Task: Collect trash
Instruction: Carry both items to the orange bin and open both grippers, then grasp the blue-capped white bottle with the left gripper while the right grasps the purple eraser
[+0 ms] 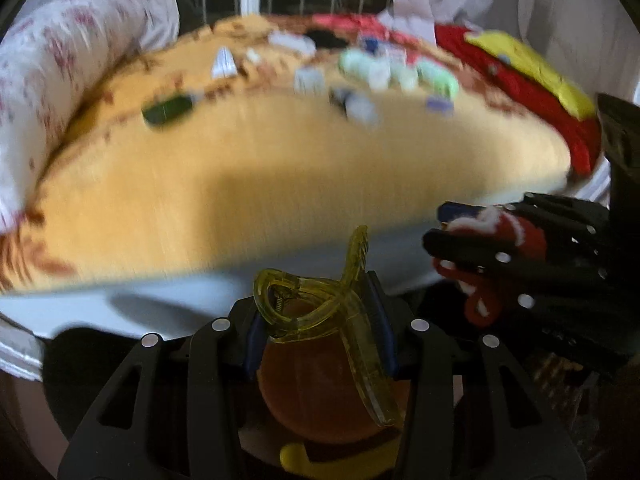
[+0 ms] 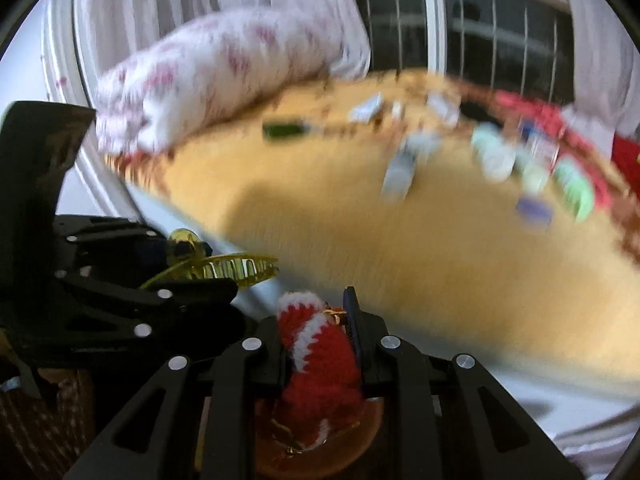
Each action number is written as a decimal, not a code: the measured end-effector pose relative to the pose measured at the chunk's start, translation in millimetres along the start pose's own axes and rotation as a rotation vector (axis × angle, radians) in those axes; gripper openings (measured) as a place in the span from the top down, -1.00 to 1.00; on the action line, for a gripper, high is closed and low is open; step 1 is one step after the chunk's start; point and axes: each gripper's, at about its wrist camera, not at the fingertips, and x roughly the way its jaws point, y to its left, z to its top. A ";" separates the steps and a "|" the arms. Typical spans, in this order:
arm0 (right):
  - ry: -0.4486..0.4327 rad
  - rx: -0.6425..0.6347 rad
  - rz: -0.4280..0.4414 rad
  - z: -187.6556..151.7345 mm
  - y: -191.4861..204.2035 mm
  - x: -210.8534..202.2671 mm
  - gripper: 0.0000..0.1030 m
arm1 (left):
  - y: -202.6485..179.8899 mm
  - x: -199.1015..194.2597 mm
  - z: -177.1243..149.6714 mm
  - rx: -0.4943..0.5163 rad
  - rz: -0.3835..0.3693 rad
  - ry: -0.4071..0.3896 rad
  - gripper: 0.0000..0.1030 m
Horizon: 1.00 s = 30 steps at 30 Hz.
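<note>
Left hand-held gripper (image 1: 320, 332): clamped across the hinge end of a translucent yellow hair claw clip (image 1: 340, 312), the toothed end jutting forward past the fingertips; gripping near the spring likely keeps the clip from springing open while carried
Right hand-held gripper (image 2: 320, 336): pinched together on a red and white crocheted piece (image 2: 316, 344), which bulges out above and below the pads; soft yarn needs a firm squeeze so it does not slip
Position of both: off the near edge of the bed (image 1: 240, 184), side by side, each visible in the other's view
Orange bowl (image 1: 320, 404): sits directly beneath each hand-held gripper in its own view; judged to be the collection point, which would explain why both loads hang over it
Bed: yellow cover, blurred by camera motion, with small items lying scattered well beyond the grippers, including a dark green object (image 1: 168, 112), pale green packets (image 1: 396, 68) and white scraps I cannot identify
Floral pillow (image 2: 208, 76): at the bed's left side
Red and yellow cloth (image 1: 532, 80): at the far right of the bed
Progress: two pieces in hand, not yet released; much apparently remains on the bed
Risk: the long clip could catch on a finger pad when let go
</note>
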 end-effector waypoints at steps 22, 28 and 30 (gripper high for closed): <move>0.101 0.134 -0.076 -38.3 -12.8 28.4 -0.11 | 16.3 4.3 -31.1 -0.158 0.032 0.082 -0.43; -0.009 0.141 -0.168 -19.7 -35.9 -0.2 -0.11 | 13.5 -9.0 -3.8 -0.136 0.049 -0.011 -0.43; -0.049 0.143 -0.204 -11.8 -46.8 -11.4 -0.11 | 9.1 -12.4 12.2 -0.140 0.029 -0.048 -0.43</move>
